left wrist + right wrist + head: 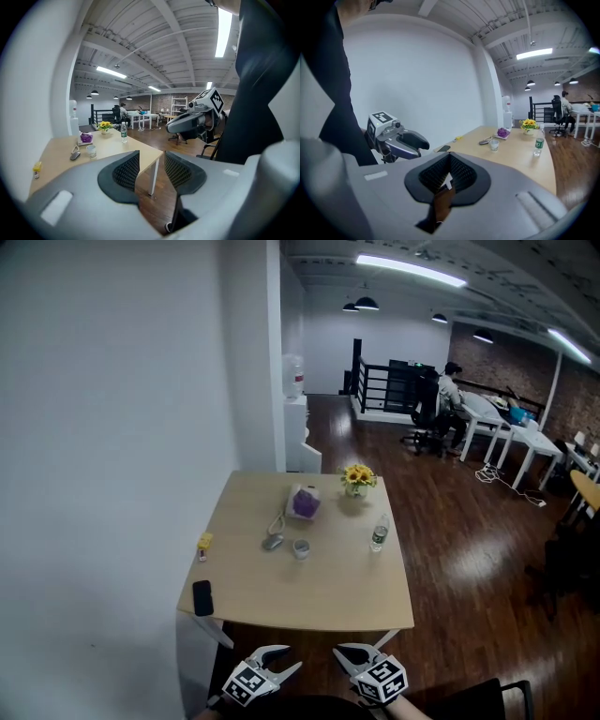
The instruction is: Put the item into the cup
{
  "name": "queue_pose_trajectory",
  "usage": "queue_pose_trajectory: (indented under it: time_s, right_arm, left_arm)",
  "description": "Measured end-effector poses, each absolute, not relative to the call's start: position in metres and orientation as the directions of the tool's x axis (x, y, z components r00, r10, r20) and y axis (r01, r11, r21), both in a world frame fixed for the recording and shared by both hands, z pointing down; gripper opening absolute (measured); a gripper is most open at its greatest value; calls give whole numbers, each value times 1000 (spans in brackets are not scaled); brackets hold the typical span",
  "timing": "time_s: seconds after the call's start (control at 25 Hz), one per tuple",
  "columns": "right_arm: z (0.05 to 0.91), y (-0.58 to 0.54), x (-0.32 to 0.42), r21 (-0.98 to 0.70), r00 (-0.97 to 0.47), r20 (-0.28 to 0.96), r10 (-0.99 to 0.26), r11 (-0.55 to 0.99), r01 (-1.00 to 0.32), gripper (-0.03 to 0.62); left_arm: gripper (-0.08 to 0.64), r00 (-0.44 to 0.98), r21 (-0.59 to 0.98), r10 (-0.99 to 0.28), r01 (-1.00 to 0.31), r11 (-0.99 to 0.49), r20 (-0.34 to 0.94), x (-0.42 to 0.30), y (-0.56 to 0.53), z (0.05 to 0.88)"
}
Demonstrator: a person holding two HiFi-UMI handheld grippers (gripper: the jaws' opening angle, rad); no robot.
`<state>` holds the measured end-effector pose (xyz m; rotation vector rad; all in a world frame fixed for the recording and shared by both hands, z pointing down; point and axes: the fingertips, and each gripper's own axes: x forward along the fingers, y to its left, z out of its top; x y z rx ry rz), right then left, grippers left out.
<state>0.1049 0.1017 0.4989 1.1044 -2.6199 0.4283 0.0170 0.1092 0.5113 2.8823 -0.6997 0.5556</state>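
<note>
My left gripper (pixel 151 161) has its jaws apart with nothing between them, and my right gripper (pixel 449 161) is closed and empty. I hold both just off the near edge of the table (pixel 328 601). The cup (pixel 301 548) stands upright mid-table, just beside a grey thing (pixel 273 542), well away from both grippers.

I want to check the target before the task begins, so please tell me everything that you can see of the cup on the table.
The cup is small and pale, perhaps white or clear plastic; it is too small in the pictures to tell. It stands upright, mouth up, near the middle of the beige table. Only the table touches it. A grey oval item lies close beside it on the wall side, apart from it. Whether the cup holds anything cannot be seen.
</note>
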Motion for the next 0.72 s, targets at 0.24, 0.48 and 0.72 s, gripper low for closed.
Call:
queue_pose_trajectory:
  time_s: [0.24, 0.48, 0.72]
  right_arm:
    - [483, 111, 97, -150, -668, 326, -669, 660, -736, 8]
    - [471, 115, 102, -148, -650, 305, -696, 639, -755, 8]
    - [472, 117, 96, -150, -652, 297, -698, 640, -754, 8]
  left_arm:
    - [161, 824, 9, -429, -464, -886, 370, 2, 115, 508]
    - [161, 823, 6, -438, -472, -881, 362, -9, 117, 504]
    - [161, 825, -6, -447, -475, -880, 346, -14, 111, 497]
